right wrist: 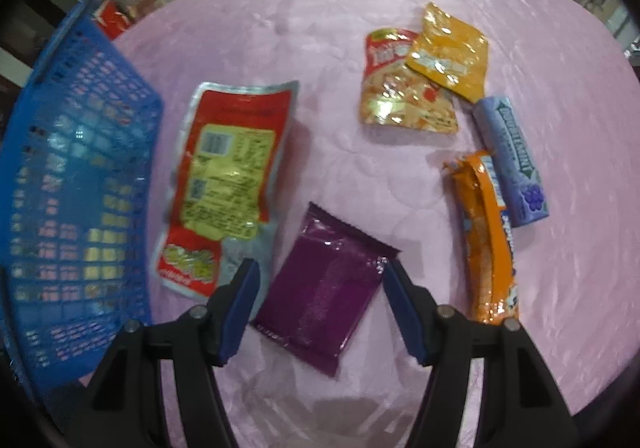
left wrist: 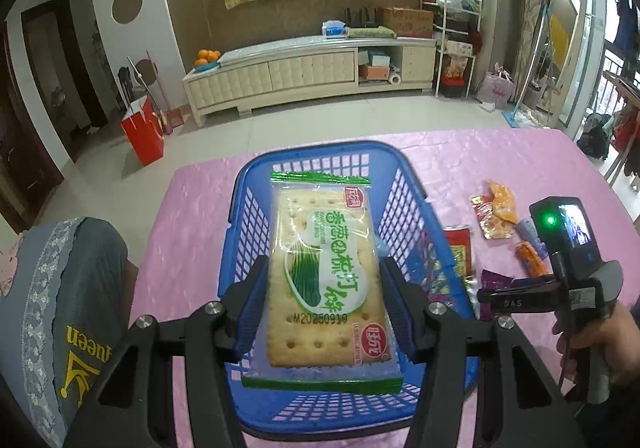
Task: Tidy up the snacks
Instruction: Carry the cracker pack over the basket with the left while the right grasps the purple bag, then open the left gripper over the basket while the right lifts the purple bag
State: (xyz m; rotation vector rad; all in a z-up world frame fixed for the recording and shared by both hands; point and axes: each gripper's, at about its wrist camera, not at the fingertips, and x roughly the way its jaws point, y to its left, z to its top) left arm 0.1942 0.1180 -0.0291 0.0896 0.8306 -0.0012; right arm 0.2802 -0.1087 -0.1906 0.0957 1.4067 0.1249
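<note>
Left gripper [left wrist: 324, 300]: I pinch the cracker pack [left wrist: 326, 272] over the basket [left wrist: 404, 184], ready to drop.
Right gripper [right wrist: 320, 308]: fingers spread above the purple packet [right wrist: 324, 288], mid-table.

The cracker pack [left wrist: 326, 280] hides most of the basket [left wrist: 404, 188] floor. In the right wrist view the basket [right wrist: 80, 176] is blurred and cut off at the left edge. The purple pack's [right wrist: 324, 288] print is unreadable. The tabletop [right wrist: 280, 28] runs past the frame on the right.
</note>
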